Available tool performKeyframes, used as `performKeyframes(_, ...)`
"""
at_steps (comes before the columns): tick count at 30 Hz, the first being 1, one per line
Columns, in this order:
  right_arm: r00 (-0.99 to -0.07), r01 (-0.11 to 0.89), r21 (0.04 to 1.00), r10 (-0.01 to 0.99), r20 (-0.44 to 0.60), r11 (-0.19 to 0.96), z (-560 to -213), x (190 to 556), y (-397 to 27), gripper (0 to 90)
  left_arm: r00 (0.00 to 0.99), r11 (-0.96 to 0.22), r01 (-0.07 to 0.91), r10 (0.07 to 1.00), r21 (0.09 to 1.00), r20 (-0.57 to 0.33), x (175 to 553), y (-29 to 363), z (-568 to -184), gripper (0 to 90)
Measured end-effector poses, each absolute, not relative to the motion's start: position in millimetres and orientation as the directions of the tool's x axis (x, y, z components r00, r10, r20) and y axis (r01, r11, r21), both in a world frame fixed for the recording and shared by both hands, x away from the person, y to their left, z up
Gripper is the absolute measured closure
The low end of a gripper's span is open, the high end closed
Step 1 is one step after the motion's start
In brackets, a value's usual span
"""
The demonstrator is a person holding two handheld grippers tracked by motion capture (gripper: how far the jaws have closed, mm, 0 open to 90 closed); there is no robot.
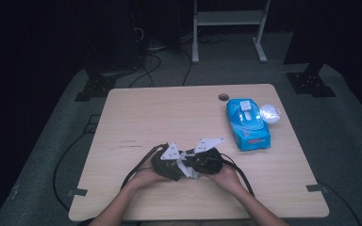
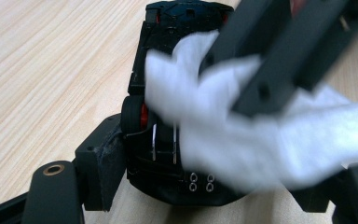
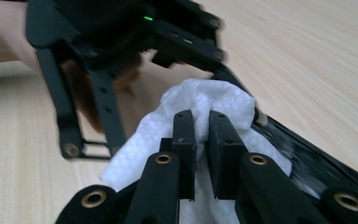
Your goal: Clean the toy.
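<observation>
Near the front edge of the light wooden surface [image 1: 136,113], the left gripper [image 2: 214,186] has its jaws pinching a black toy car [image 2: 168,107], while the right gripper [image 3: 200,140] has its jaws pressed on a white wipe [image 3: 205,100] against the car. Farther right lies a blue wipes pack [image 1: 247,125]. Beyond, grey floor [image 1: 226,66], cables and a white stand [image 1: 228,19] in a dark room.

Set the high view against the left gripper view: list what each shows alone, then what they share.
High view alone: the blue wipes pack and a clear bag at the table's far right, a round hole, both hands.

Left gripper view alone: the black toy car, its red-hubbed wheel and exhaust tips, clamped between the left tool's pads.

Shared: the white wipe pinched by the right tool, and the wooden table.
</observation>
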State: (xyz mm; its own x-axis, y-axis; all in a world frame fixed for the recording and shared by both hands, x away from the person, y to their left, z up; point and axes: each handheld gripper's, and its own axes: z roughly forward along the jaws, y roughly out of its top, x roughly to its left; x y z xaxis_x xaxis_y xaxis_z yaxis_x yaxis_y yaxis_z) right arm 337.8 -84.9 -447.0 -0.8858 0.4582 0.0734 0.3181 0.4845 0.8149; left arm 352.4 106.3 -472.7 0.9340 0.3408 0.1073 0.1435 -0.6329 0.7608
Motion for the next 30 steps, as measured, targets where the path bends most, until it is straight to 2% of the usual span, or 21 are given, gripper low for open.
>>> performKeyframes(4, -0.864, 0.317, 0.804, 0.502, 0.025, 0.504, -447, 346, -92, 81.5, 0.931, -0.627, 0.149, 0.349, 0.764, 0.104, 353, 108, -473, 24.3)
performKeyframes(7, -0.825, 0.365, 0.791, 0.564, 0.031, 0.491, -447, 353, -105, 81.6, 0.933, -0.627, 0.147, 0.345, 0.765, 0.104, 354, 107, -472, 24.3)
performKeyframes(11, -0.849, 0.366, 0.806, 0.522, 0.085, 0.465, -448, 348, -99, 81.6, 0.933, -0.628, 0.144, 0.343, 0.765, 0.107, 352, 105, -471, 24.3)
performKeyframes(15, -0.873, 0.320, 0.807, 0.486, 0.047, 0.497, -446, 345, -75, 81.5, 0.931, -0.621, 0.133, 0.346, 0.773, 0.118, 351, 105, -469, 24.7)
performKeyframes(19, -0.841, 0.324, 0.802, 0.541, 0.001, 0.502, -446, 357, -79, 81.5, 0.929, -0.620, 0.138, 0.352, 0.772, 0.116, 352, 108, -471, 24.8)
performKeyframes(22, -0.809, 0.377, 0.792, 0.588, 0.028, 0.481, -447, 363, -91, 81.6, 0.931, -0.622, 0.141, 0.349, 0.770, 0.111, 352, 108, -471, 24.8)
performKeyframes(30, -0.819, 0.372, 0.791, 0.572, 0.034, 0.485, -446, 363, -75, 81.5, 0.932, -0.627, 0.145, 0.346, 0.765, 0.106, 352, 107, -474, 24.8)
